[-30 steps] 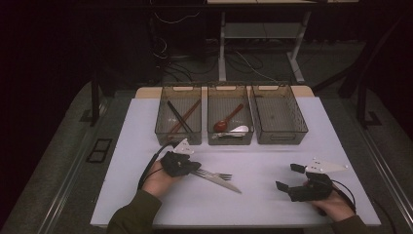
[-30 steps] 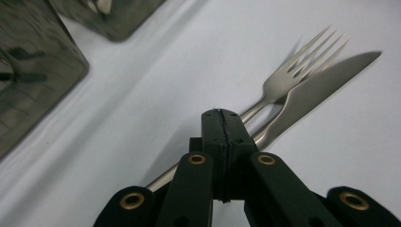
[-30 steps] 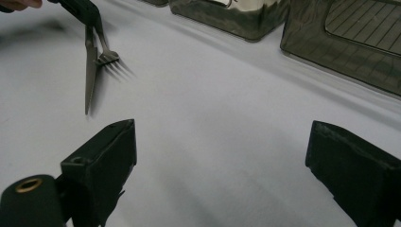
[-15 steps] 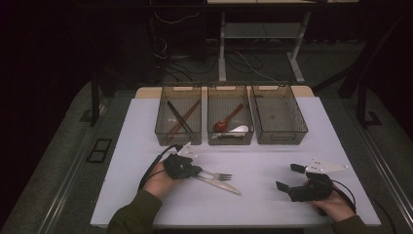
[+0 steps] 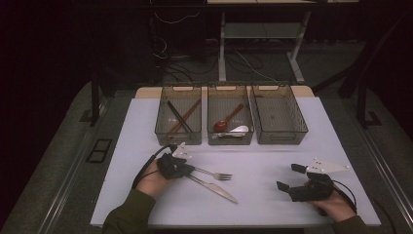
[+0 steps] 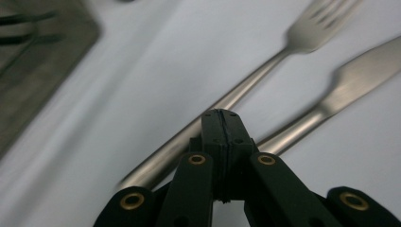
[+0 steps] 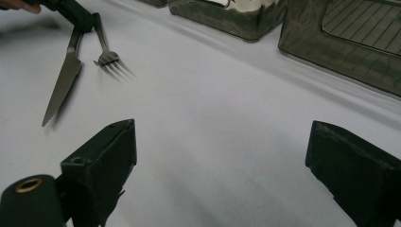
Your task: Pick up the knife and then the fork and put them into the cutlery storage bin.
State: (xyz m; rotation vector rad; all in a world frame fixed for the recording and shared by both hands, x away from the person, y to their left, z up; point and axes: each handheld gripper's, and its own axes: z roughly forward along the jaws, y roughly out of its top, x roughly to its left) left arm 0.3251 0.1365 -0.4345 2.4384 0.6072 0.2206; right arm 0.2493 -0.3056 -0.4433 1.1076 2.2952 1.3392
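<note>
Fork (image 5: pixel 214 174), knife (image 5: pixel 214 187) on white table (image 5: pixel 263 156); left gripper (image 5: pixel 187 169) fingers pressed together, right gripper (image 5: pixel 288 176) fingers spread; dark room.

black hand-held gripper (image 5: pixel 191 169) with brass screws, olive sleeve (image 5: pixel 127 214).

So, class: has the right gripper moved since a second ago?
No. The right gripper rests at the same spot, near the front edge of the table, below the right-hand bin.

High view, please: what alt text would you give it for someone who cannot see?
Two hand-held grippers over a white table: the left gripper shut by a fork and knife, the right gripper open. Behind stand three bins, two holding utensils.
</note>
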